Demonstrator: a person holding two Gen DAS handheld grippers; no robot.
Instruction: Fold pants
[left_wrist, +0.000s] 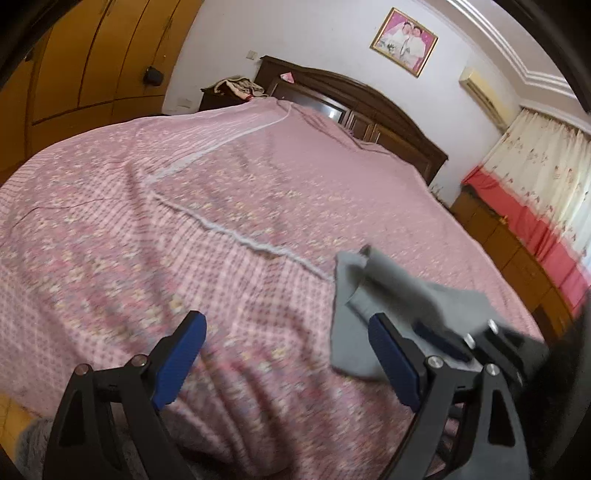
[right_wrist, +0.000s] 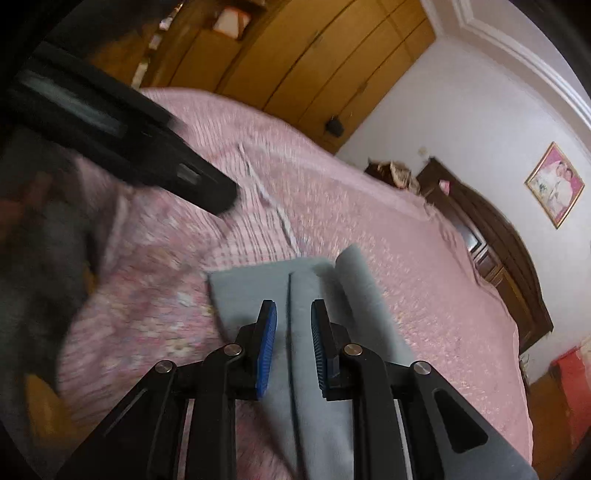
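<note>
In the left wrist view, the left tool (left_wrist: 286, 354) stands wide apart over the pink bed (left_wrist: 229, 206), and nothing is between its blue pads (left_wrist: 183, 360). The grey pants (left_wrist: 399, 295) lie on the bed at about 4 o'clock, just beside the right pad. The right tool (left_wrist: 452, 338) comes in from 4 o'clock and lies over the pants; it is blurred here, so I cannot tell its grip from this view. A dark headboard (left_wrist: 369, 107) is at 1 o'clock, a framed photo (left_wrist: 403, 41) hangs above it, and a curtain (left_wrist: 546, 173) is at 3 o'clock.

In the right wrist view, the right tool (right_wrist: 293, 325) is narrowed to a small gap, but its pads (right_wrist: 267, 350) do not press on anything. A dark fold line of the pants (right_wrist: 258, 291) runs in the gap between them. The pants lie flat on the bed (right_wrist: 424, 258), from the centre down to 6 o'clock, with one edge curled up at 1 o'clock from the tool. The left tool (right_wrist: 221, 195) reaches in from 10 o'clock, blurred, above the bed. A yellow wardrobe (right_wrist: 332, 55) fills 12 o'clock.
</note>
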